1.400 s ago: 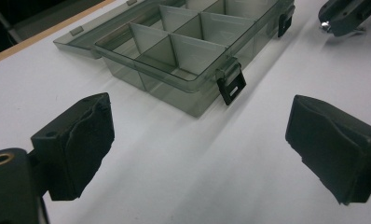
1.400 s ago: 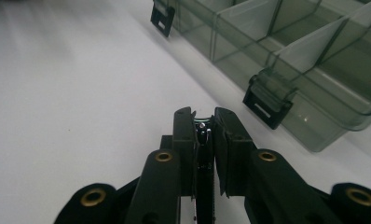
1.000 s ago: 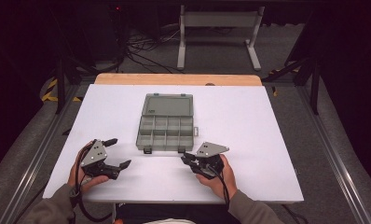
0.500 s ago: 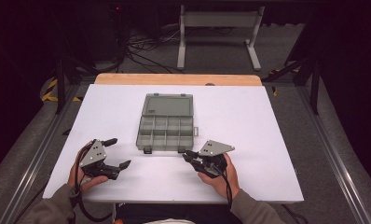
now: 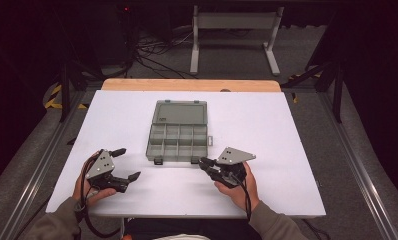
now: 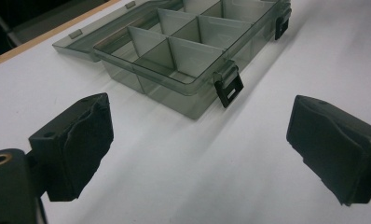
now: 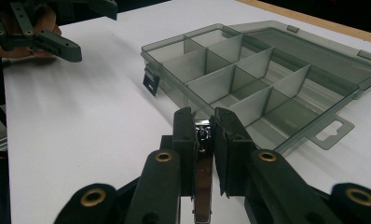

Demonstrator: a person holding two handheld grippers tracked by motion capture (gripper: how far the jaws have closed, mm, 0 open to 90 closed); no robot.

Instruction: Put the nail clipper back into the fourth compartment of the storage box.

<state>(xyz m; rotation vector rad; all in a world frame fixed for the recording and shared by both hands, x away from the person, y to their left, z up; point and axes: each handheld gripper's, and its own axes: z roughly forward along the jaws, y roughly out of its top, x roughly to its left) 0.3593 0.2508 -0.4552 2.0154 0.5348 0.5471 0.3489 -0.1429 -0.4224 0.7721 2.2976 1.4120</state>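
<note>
A smoky clear compartment box (image 5: pixel 178 142) lies open on the white table (image 5: pixel 287 150), its lid (image 5: pixel 181 111) folded flat behind it. All its compartments look empty. My left gripper (image 5: pixel 129 163) rests at the front left with its jaws wide open and nothing between them. In the left gripper view the left gripper (image 6: pixel 200 100) faces the box (image 6: pixel 193 51) and one black latch (image 6: pixel 228 86). My right gripper (image 5: pixel 203 162) lies just off the box's front right corner. Seen from the right gripper view, the right gripper (image 7: pixel 203 122) is shut on a small shiny metal piece (image 7: pixel 202 134).
A wooden strip (image 5: pixel 187 85) edges the table's far side, and a metal stand (image 5: pixel 234 30) and cables sit on the floor beyond. Bare white table surrounds the box. The person's hands (image 5: pixel 239 190) are near the front edge.
The right gripper has shifted slightly to the right near the box's front corner. The left gripper and the box have stayed put.
</note>
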